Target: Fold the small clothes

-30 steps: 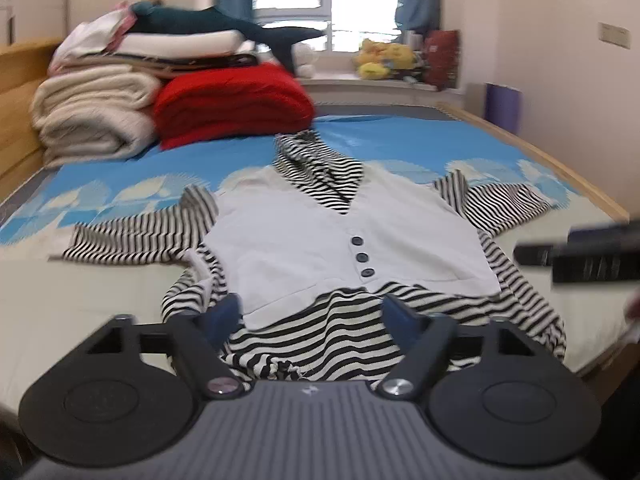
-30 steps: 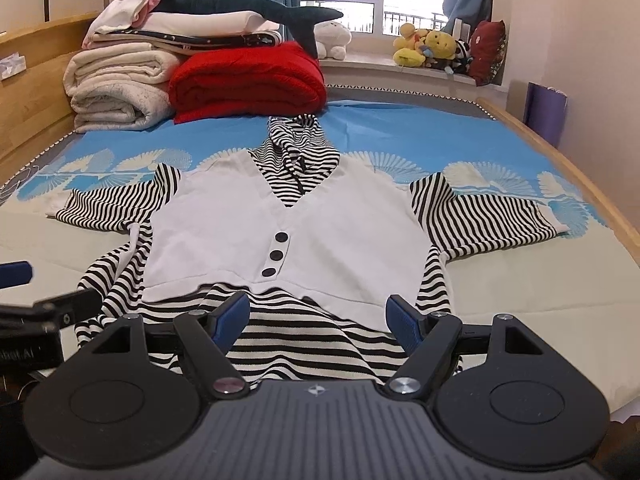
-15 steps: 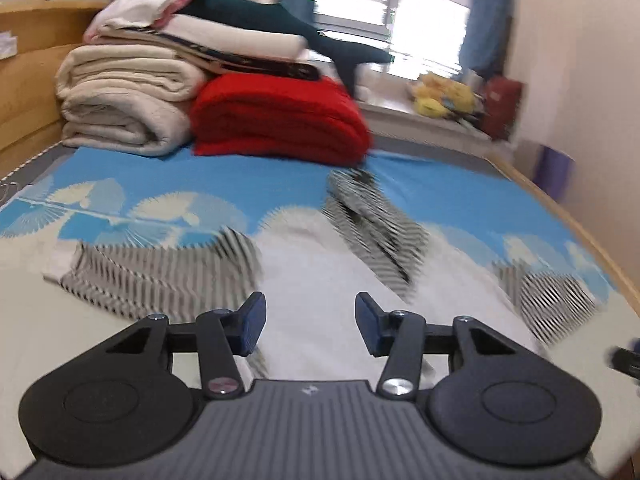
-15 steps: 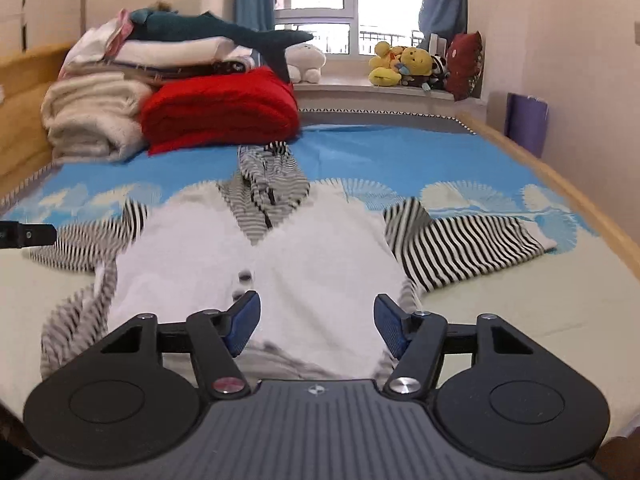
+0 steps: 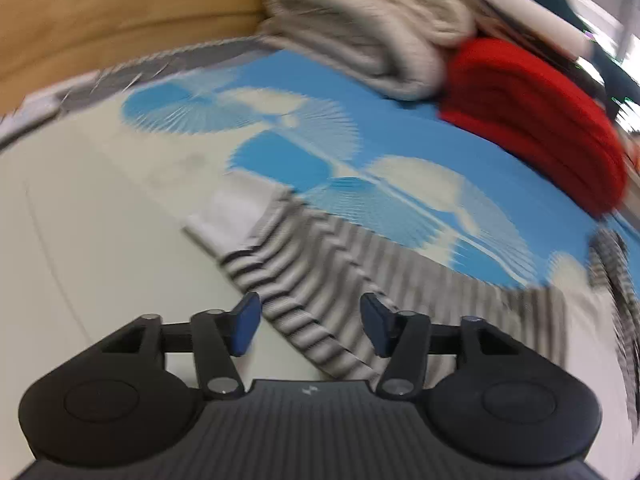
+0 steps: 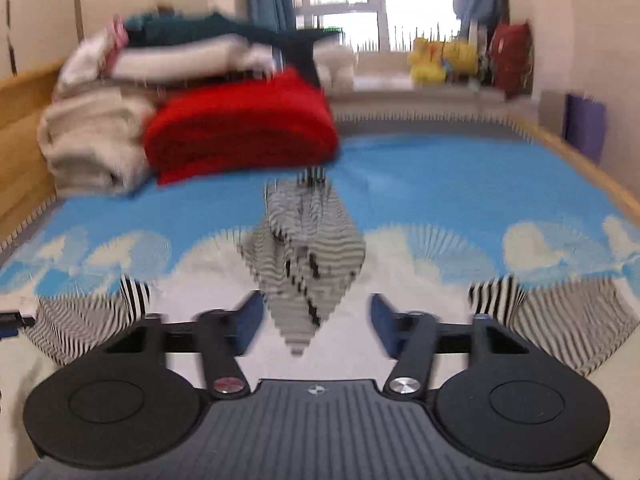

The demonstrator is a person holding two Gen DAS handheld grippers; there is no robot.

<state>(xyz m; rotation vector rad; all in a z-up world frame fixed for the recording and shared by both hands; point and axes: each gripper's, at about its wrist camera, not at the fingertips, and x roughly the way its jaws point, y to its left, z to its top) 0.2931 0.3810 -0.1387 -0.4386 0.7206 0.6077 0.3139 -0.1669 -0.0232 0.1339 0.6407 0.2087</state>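
Fingers of your left gripper (image 5: 310, 322) are standing spread and gripping nothing, straddling the striped sleeve (image 5: 320, 268) that is lying flat on the bed sheet (image 5: 100, 240), its white cuff (image 5: 232, 212) pointing toward the folded red blanket (image 5: 532, 120). Your right gripper (image 6: 316, 322) is also gaping wide, hovering over the garment's white front (image 6: 344, 344), its striped hood (image 6: 308, 236) lying just ahead

Black-and-white striped sleeve (image 5: 320, 264), red blanket (image 6: 240, 132)
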